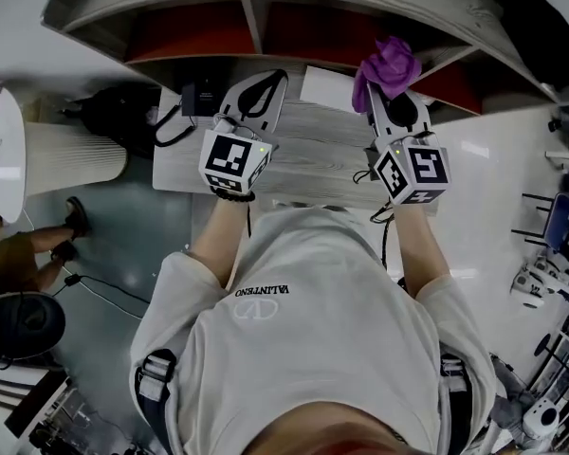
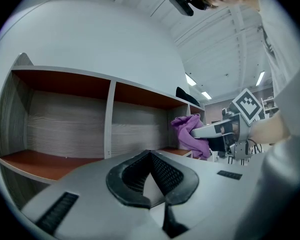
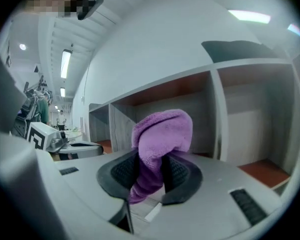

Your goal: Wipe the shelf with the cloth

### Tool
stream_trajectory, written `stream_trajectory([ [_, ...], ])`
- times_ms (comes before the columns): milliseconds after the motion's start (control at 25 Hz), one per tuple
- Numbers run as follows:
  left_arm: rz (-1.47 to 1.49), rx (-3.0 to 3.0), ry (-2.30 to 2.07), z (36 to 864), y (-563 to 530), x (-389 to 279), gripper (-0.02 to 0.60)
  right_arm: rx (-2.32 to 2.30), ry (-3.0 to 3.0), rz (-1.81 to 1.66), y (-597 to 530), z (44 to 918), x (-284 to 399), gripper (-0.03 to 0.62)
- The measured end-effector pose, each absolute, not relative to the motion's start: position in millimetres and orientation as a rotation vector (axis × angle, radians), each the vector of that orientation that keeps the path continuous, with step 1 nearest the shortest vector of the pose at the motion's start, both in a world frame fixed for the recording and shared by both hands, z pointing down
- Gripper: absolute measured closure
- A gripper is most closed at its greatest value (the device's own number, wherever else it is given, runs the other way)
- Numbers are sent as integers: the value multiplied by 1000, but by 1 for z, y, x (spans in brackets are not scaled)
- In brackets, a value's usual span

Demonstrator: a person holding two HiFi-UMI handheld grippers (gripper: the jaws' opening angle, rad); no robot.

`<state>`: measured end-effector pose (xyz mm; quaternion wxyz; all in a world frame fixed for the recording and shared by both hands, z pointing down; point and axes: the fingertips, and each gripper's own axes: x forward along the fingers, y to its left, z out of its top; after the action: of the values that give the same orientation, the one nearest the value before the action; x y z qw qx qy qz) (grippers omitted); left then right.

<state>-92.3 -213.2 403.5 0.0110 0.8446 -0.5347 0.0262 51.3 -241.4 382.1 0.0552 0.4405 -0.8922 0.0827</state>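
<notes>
Right tongs [image 3: 151,168]: pinching the cloth [image 3: 162,131] low in its folds. The cloth is purple towelling, bunched into an upright wad whose bulk rises above and beyond the tips. Its long axis is roughly vertical in the right gripper view, with one tail hanging down between the jaws.

Left tongs [image 2: 150,158]: pressed together at the tips, nothing between them. They are held beside the other pair, on its left, and point at the same shelf.

Shelf [image 2: 108,119]: open-fronted unit with grey wood-grain back and uprights and red-brown boards, divided into compartments. It lies straight ahead of both pairs.

Governing relation: the cloth leads its tongs toward the shelf and sits near the front edge of a lower board [image 2: 181,151]. No view confirms contact. In the head view the cloth [image 1: 391,64] sits before the right-hand compartments, so the right hand is the nearer.

Judgement: wiping not yet begun. The wad needs carrying forward and down onto a board, then dragging along it.
</notes>
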Motion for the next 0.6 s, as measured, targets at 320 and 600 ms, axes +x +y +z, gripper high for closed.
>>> stream_trajectory([
  [320, 81, 2658, -1698, 394, -207, -82, 584, 1510, -2696, 256, -229, 366, 120, 494],
  [600, 64, 2652, -1733, 389, -199, -87, 584, 1637, -2682, 264, -219, 352, 165, 494],
])
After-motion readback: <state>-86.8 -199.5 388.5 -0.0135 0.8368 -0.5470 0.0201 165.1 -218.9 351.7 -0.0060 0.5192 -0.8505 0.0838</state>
